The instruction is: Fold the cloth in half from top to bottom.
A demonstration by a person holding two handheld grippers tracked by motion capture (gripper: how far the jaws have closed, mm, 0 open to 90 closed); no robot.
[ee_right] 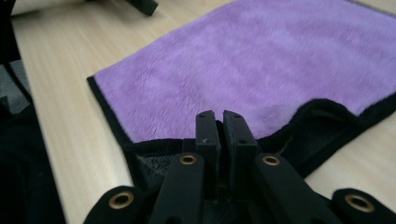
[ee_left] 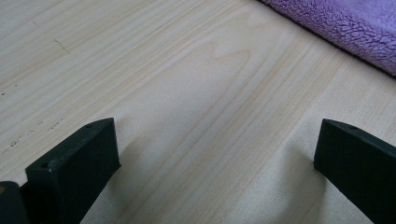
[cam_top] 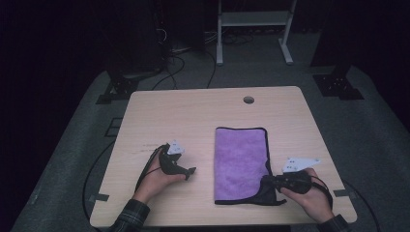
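A purple towel (cam_top: 239, 162) with a black hem lies flat on the right half of the wooden table (cam_top: 193, 111). My right gripper (cam_top: 267, 181) sits at the towel's near right corner. In the right gripper view its jaws (ee_right: 218, 119) are pressed together on the black hem, which is bunched and wrinkled around them, with the purple towel (ee_right: 261, 60) spreading out beyond. My left gripper (cam_top: 191, 171) rests on bare wood left of the towel. Its jaws stand wide apart with nothing between them (ee_left: 215, 135), and the edge of the towel (ee_left: 355, 23) lies ahead to the right.
A round cable hole (cam_top: 248, 100) sits near the table's far edge. Behind the table stand a white frame (cam_top: 254, 29) and black stands (cam_top: 118, 84), with cables (cam_top: 179, 67) on the grey floor. Bare wood lies left of and beyond the towel.
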